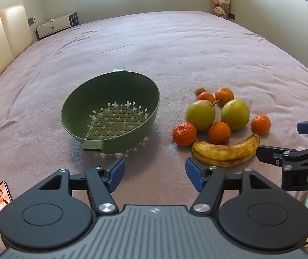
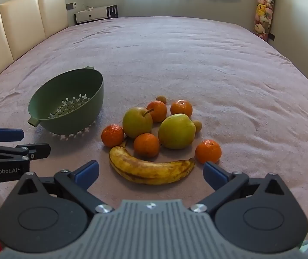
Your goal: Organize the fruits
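We're hovering w/ both claws, left claw [image 1: 155, 173] & right claw [image 2: 151, 171], released, nr the soft, bruisable banana [image 2: 150, 169], pinching mid-body gently, strainer [image 2: 67, 105] left of it.

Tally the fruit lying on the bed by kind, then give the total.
Mandarins: 5
Green pears: 2
Banana: 1
Small brownish round fruits: 2
Total: 10
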Available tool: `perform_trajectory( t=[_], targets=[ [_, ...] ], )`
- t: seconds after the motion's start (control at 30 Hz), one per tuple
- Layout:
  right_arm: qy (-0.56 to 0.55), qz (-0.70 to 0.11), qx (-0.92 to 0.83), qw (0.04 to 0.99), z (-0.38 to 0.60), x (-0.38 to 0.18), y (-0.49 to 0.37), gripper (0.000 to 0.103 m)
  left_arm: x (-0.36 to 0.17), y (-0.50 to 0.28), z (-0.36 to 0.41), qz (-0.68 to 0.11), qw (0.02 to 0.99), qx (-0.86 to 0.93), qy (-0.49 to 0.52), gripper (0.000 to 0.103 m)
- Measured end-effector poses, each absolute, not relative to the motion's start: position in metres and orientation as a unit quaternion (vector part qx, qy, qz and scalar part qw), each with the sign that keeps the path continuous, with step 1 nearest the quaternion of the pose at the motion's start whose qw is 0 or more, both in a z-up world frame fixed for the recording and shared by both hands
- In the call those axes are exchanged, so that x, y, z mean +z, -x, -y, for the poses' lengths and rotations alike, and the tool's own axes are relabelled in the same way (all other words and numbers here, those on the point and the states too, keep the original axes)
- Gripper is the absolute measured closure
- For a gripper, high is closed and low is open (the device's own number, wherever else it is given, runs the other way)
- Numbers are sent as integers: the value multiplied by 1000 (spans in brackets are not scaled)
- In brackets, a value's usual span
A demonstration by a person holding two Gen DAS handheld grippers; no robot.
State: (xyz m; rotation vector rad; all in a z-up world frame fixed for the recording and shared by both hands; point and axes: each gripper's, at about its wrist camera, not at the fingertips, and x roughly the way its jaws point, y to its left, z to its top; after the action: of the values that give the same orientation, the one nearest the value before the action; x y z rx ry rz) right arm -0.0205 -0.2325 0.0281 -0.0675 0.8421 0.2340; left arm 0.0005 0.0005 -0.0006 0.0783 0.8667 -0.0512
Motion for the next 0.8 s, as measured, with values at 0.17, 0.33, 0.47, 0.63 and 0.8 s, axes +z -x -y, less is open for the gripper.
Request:
perform_trajectory(
  t=[0.17,0.33,0.47,0.63,0.8],
  targets=[
    [30,-407,114,906,231,28,20,4,-1,-2,-6,-425,904,-29,-32,29],
    [32,-410,114,904,228,25,17,4,-5,-1,1,-423,905,-16,-41,29],
    [31,-411,116,904,230,26,17,4,-5,-2,1,-424,905,-14,-43,29],
    [34,-411,114,904,230,27,19,4,-4,-2,1,-424,904,-15,-44,30],
    [34,-411,110,904,230,26,19,4,-4,-2,0,-424,905,-15,-44,30]
  ],
)
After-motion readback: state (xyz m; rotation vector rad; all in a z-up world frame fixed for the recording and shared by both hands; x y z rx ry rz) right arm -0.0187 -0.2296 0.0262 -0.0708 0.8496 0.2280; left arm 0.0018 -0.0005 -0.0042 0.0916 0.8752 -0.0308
